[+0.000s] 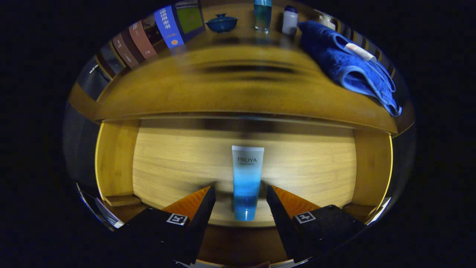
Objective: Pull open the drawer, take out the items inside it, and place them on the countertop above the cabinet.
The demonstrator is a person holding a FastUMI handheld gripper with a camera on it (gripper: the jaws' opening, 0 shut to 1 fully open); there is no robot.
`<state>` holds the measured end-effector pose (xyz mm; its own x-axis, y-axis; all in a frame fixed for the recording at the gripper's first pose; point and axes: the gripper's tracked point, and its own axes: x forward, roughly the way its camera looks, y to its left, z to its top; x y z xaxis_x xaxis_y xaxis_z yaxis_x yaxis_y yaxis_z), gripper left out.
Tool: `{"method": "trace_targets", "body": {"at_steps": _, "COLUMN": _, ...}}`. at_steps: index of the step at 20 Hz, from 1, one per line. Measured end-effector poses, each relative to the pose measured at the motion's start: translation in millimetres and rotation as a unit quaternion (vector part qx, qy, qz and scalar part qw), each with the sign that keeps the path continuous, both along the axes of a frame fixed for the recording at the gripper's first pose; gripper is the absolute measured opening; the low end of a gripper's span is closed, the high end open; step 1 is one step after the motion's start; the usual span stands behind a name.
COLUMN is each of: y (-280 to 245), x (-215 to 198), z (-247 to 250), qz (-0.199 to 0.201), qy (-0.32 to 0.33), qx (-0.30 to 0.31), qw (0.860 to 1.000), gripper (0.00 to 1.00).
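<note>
- I am holding my jaws wide open around the blue plastic squeeze tube (247, 182), gripping nothing.
- It is lying flat in the open wooden drawer (115, 160).
- Probably light, soft, slippery; I'd pinch the firmer cap end.

You see the drawer (178, 163) pulled open, wooden and pale inside. A blue tube (246, 182) lies flat in its middle, cap toward you, under the countertop (223, 93).
</note>
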<state>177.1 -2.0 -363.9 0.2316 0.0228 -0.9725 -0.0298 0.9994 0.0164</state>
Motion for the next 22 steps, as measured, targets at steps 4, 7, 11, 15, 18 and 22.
{"method": "trace_targets", "body": {"at_steps": 4, "y": -10, "x": 3, "z": -19, "qz": -0.027, "qy": 0.014, "qx": -0.005, "qw": 1.000, "gripper": 0.69}}
{"method": "trace_targets", "body": {"at_steps": 7, "y": -9, "x": 0, "z": -13, "qz": -0.035, "qy": 0.016, "qx": 0.015, "qw": 0.999, "gripper": 0.41}}
{"method": "trace_targets", "body": {"at_steps": 11, "y": 11, "x": -13, "z": 11, "qz": -0.026, "qy": 0.001, "qx": 0.080, "qw": 0.996, "gripper": 0.36}}
{"method": "trace_targets", "body": {"at_steps": 15, "y": 18, "x": -25, "z": 54, "qz": 0.008, "qy": -0.030, "qx": 0.095, "qw": 0.995, "gripper": 0.36}}
{"method": "trace_targets", "body": {"at_steps": 18, "y": 22, "x": -20, "z": 102, "qz": 0.013, "qy": -0.065, "qx": 0.102, "qw": 0.993, "gripper": 0.36}}
{"method": "trace_targets", "body": {"at_steps": 22, "y": 22, "x": 14, "z": 146, "qz": 0.018, "qy": -0.097, "qx": 0.094, "qw": 0.991, "gripper": 0.36}}
